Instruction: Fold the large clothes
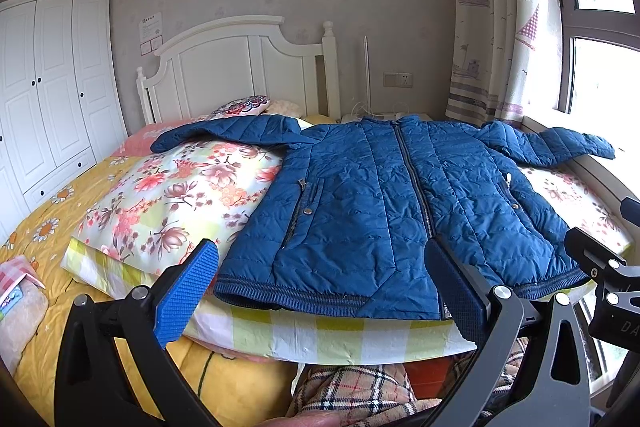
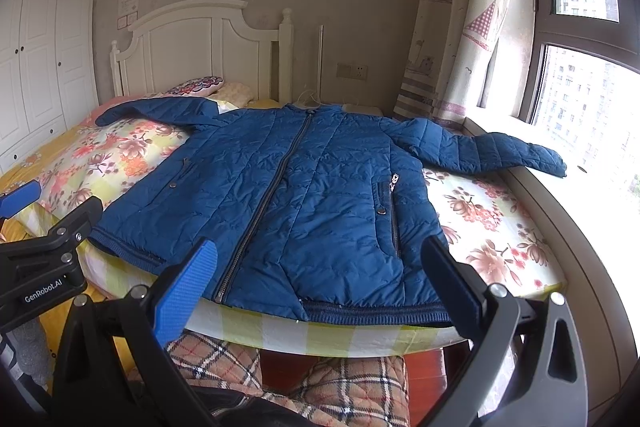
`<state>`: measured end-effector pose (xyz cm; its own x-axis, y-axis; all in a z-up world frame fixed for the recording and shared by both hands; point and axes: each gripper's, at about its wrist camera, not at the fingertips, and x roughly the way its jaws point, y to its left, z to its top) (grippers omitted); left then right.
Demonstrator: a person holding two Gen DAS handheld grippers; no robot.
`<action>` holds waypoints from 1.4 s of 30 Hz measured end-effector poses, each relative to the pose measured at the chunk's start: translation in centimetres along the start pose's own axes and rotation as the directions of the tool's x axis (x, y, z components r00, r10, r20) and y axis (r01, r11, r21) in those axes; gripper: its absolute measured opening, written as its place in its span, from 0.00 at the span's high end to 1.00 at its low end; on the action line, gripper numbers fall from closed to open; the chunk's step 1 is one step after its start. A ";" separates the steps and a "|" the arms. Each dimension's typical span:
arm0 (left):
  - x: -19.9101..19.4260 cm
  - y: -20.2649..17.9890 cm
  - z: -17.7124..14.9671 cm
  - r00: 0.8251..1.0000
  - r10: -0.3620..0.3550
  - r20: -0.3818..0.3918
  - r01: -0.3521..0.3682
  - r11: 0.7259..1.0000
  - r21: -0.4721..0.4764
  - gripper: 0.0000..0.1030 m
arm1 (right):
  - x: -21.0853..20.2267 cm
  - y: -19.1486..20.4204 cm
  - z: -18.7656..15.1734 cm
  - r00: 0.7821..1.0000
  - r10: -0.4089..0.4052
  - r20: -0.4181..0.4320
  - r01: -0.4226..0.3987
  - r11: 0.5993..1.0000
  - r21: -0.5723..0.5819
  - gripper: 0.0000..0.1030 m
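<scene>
Now the left gripper (image 1: 324, 291) hovers wide open, holding nothing, before the hem of the blue jacket (image 1: 384, 195), which lies flat and zipped on the floral quilt (image 1: 180, 195). The right gripper (image 2: 320, 287) is equally wide, also empty. Probably each should pinch one sleeve and fold it inward evenly.

One blue jacket (image 1: 384, 203), two open claws (image 1: 324, 291) (image 2: 324, 287), one floral quilt (image 1: 176, 195), one white headboard (image 1: 240, 67).

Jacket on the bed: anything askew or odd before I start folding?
Mostly fine: the blue jacket lies flat, zipped, front up. One oddity: its window-side sleeve runs off the floral quilt onto the window ledge. Both hand-held grippers are open, clear of it.
</scene>
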<state>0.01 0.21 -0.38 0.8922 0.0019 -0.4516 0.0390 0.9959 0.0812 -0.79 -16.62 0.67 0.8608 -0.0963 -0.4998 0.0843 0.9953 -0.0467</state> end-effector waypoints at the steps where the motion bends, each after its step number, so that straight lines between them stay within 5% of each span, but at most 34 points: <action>1: 0.0 0.0 0.0 1.000 0.001 0.000 -0.001 1.000 0.000 0.04 | 0.0 0.0 0.0 1.000 0.000 0.000 0.000 1.000 0.000 0.02; 42: 0.0 0.7 -0.7 1.000 0.002 0.004 -0.002 1.000 -0.001 0.04 | 0.1 -0.2 0.0 1.000 0.002 -0.004 -0.002 1.000 0.000 0.02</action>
<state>-0.31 1.01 -0.95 0.8942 0.0036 -0.4477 0.0365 0.9961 0.0809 -0.68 -16.78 0.59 0.8588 -0.0944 -0.5036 0.0826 0.9955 -0.0459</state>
